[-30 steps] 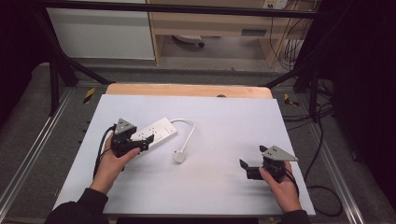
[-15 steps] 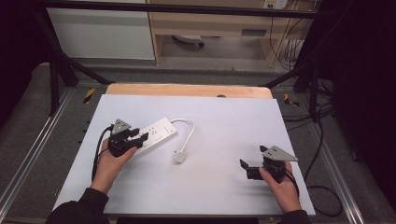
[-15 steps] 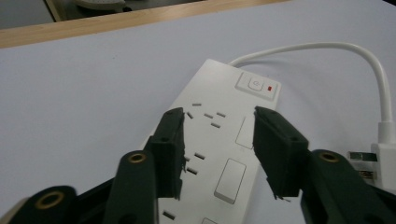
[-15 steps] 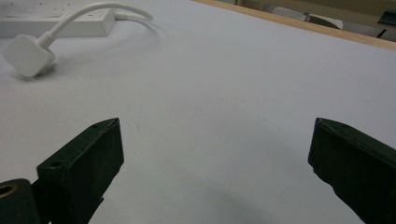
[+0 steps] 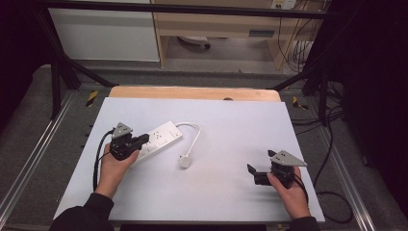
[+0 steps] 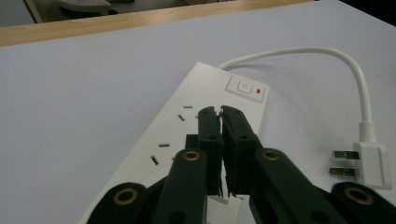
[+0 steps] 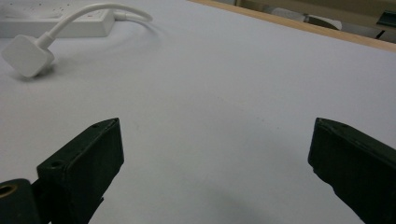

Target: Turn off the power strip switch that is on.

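1. Lying at an angle on the left half of the white table [image 5: 226,202] is a white power strip [image 5: 161,138], its sockets facing up and its rocker switch [image 6: 246,88], marked with a small red spot, at the far end.
2. No brand name or lettering can be read on the strip; the switch carries only a small symbol, perhaps a power sign, too soft to be sure of.
3. A short white cable [image 5: 193,135] loops from the strip's far end round to a white plug [image 5: 184,161], which lies on its side just beside the strip with its metal pins showing in the left gripper view.
4. The left gripper [image 5: 143,140] sits over the near end of the strip; its jaws have just been closing and now meet tip to tip above the sockets, with nothing between them.
5. The right gripper [image 5: 250,170] rests well apart on the right side of the table, jaws spread wide over bare surface, holding nothing.
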`<action>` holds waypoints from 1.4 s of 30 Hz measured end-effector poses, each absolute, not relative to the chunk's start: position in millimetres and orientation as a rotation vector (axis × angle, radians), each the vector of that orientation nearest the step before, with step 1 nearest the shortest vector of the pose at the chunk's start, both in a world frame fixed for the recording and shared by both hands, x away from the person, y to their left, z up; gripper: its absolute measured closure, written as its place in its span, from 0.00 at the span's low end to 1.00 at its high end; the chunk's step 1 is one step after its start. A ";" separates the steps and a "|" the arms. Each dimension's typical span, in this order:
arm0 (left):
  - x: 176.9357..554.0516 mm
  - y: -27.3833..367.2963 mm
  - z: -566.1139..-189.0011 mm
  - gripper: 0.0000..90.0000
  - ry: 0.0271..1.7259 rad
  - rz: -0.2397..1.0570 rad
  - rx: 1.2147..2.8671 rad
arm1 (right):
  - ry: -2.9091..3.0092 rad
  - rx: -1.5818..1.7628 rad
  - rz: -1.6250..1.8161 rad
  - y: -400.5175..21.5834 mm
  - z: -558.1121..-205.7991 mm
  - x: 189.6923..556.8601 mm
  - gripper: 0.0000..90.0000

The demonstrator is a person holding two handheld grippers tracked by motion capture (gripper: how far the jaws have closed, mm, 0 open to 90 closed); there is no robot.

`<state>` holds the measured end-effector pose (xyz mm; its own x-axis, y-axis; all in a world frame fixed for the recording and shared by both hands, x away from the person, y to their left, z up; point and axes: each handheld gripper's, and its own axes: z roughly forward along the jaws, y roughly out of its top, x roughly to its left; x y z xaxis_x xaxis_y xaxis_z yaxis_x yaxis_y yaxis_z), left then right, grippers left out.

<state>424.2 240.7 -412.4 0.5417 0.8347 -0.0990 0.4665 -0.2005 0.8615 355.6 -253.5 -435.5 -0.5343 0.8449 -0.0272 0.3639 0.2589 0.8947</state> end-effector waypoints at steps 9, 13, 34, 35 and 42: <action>421.6 238.3 -417.6 1.00 1.056 0.475 1.897 | 2.019 1.094 1.231 -253.9 -435.1 355.5 0.04; 422.0 236.7 -419.6 1.00 1.060 0.469 1.923 | 2.019 1.098 1.231 -253.9 -435.1 355.3 0.04; 423.9 237.0 -427.2 1.00 1.074 0.457 1.993 | 2.020 1.092 1.227 -253.9 -435.2 355.2 0.04; 423.9 237.0 -427.3 1.00 1.075 0.458 1.993 | 2.020 1.092 1.227 -253.9 -435.2 355.2 0.04; 424.3 238.0 -427.8 1.00 1.085 0.455 1.996 | 2.019 1.094 1.224 -254.0 -435.3 355.2 0.04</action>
<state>424.3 238.0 -427.8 0.5668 0.8217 -0.0597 0.5332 -0.3107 0.7869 355.2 -254.0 -435.3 -0.5297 0.8476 -0.0306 0.3647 0.2602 0.8940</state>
